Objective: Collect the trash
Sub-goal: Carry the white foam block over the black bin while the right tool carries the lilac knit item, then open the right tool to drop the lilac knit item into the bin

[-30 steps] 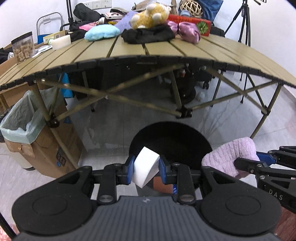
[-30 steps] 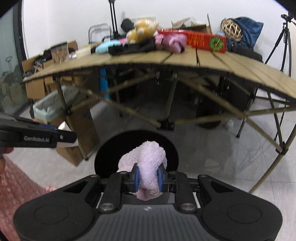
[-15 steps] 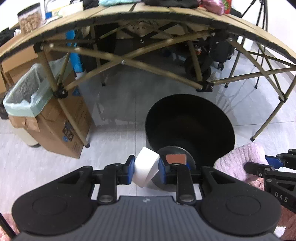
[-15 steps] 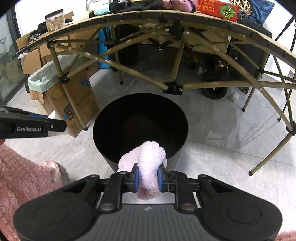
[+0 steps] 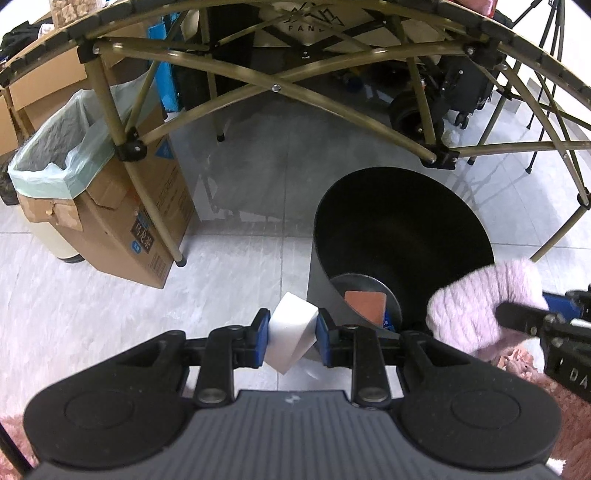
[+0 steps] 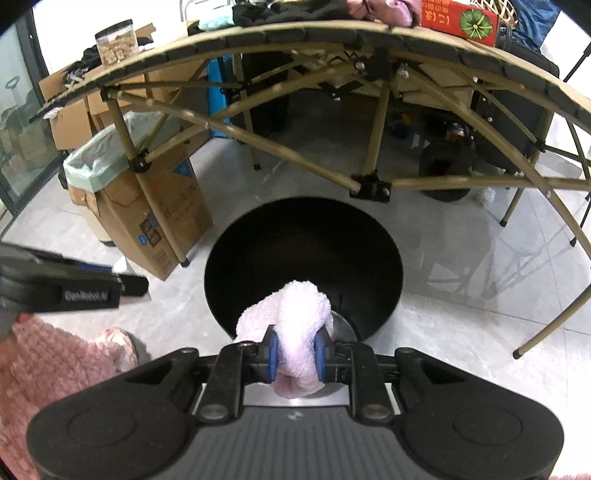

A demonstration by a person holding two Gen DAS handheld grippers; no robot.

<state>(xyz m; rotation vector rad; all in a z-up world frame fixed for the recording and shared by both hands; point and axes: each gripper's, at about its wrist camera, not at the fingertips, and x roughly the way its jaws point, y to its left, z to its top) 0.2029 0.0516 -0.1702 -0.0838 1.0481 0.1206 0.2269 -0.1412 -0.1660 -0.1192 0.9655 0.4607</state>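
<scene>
The floor of the black bin [image 5: 402, 236] is mostly lying in shadow, so only a round grey disc and a reddish-brown square [image 5: 365, 304] on it are showing; a blue scrap beside the square is too small to identify. The counter [image 6: 332, 33] is being cut off at the top of both views, its goods (a red box, a jar, some cloth) only partly visible.

Pale marbled floor tiles [image 5: 92, 306] are spreading under the folding counter's olive legs, with a cardboard box [image 5: 147, 221] and a bag-lined bin [image 5: 55, 155] standing at the left.

Two grippers are working, each carrying one piece of trash. The left gripper [image 5: 291, 338] is clenching a white block [image 5: 290, 336] just outside the black bin's near wall, over the tiles. The right gripper [image 6: 295, 356] is grasping a pink fluffy cloth [image 6: 291, 317] that is hanging at the bin's near rim, over its mouth.
</scene>
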